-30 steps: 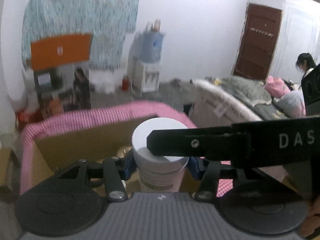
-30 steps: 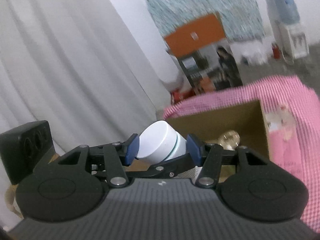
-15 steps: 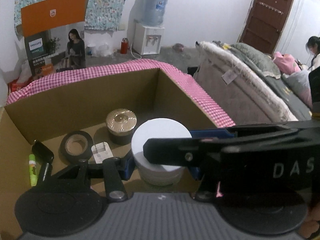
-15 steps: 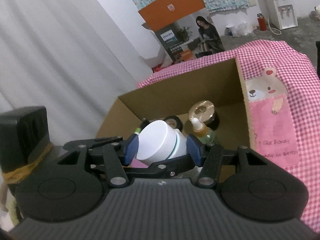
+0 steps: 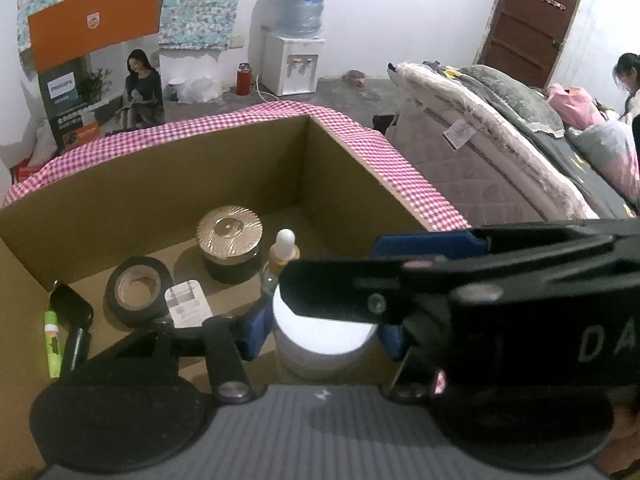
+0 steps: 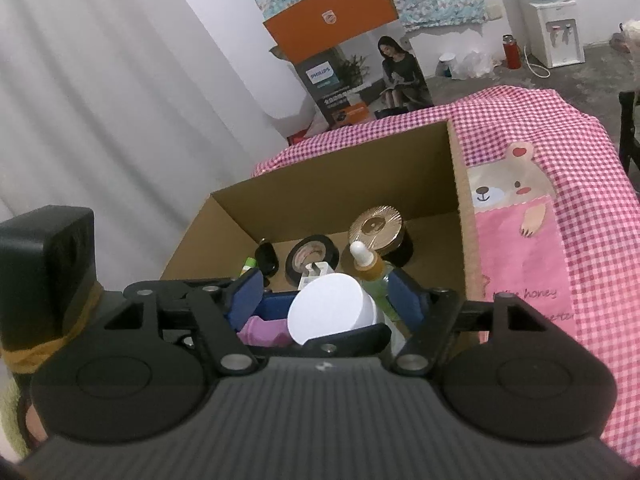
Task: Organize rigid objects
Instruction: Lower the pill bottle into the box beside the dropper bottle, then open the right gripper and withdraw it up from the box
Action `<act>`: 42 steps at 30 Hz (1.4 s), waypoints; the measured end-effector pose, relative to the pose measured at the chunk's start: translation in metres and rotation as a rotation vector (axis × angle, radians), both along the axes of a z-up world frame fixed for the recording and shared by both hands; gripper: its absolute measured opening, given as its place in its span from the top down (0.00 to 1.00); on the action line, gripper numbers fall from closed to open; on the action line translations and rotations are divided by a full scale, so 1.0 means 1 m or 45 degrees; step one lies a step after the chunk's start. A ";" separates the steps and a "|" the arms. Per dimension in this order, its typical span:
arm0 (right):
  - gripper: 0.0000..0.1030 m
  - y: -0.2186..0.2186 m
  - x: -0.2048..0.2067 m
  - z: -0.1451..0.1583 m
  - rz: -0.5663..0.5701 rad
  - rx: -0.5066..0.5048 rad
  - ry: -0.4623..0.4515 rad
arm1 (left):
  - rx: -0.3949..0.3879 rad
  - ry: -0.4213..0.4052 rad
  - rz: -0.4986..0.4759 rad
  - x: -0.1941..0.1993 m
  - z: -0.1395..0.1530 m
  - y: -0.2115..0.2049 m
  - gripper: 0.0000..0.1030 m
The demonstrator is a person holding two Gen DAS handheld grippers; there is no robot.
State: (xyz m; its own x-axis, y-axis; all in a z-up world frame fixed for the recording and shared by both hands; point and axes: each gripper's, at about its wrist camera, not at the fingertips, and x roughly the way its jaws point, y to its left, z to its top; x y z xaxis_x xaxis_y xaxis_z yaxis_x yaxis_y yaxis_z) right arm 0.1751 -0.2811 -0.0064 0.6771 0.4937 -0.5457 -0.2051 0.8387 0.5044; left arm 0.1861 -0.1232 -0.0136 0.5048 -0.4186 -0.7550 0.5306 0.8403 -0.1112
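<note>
White jar (image 5: 323, 334), upright, stood inside the cardboard box (image 5: 160, 184), between the opening pads of the left claw (image 5: 320, 334); grip released. Right claw (image 6: 326, 294) likewise opening, pads clear of jar (lid toward camera). Beyond: dropper bottle (image 5: 283, 252), gold-lidded jar (image 5: 230, 236).

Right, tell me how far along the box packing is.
Done: tape roll, gold-lidded jar and dropper bottle sit in the cardboard box. In hand: the white jar, low in the box, between the opening jaws of left gripper and right gripper. Left: pull both clear.
</note>
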 end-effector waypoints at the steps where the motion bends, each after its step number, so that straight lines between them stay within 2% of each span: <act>1: 0.31 -0.002 -0.001 0.001 -0.004 0.002 -0.006 | -0.006 -0.002 -0.003 -0.001 0.000 0.000 0.37; 5: 0.27 -0.008 -0.008 0.006 -0.023 0.015 -0.043 | -0.027 -0.039 -0.011 -0.007 0.005 -0.001 0.17; 8: 0.24 -0.015 -0.014 0.010 -0.043 0.027 -0.076 | -0.040 -0.077 -0.022 -0.013 0.011 -0.001 0.07; 16: 0.19 -0.032 -0.049 0.027 -0.138 0.095 -0.206 | -0.088 -0.215 -0.017 -0.040 0.032 0.013 0.04; 22: 0.08 -0.036 -0.089 0.051 -0.208 0.102 -0.347 | -0.224 -0.298 -0.024 -0.076 0.058 0.045 0.00; 23: 0.02 -0.036 -0.098 0.056 -0.222 0.097 -0.376 | -0.246 -0.315 -0.020 -0.084 0.062 0.051 0.00; 27: 0.01 -0.035 -0.127 0.069 -0.273 0.068 -0.470 | -0.285 -0.393 0.038 -0.109 0.077 0.067 0.00; 34: 0.01 -0.020 -0.152 0.078 -0.335 0.004 -0.480 | -0.157 -0.528 0.215 -0.138 0.092 0.068 0.00; 37: 0.01 -0.009 -0.158 0.082 -0.347 -0.053 -0.478 | -0.066 -0.552 0.271 -0.143 0.093 0.063 0.00; 42: 0.01 0.009 -0.167 0.089 -0.366 -0.152 -0.498 | 0.004 -0.546 0.340 -0.143 0.084 0.061 0.00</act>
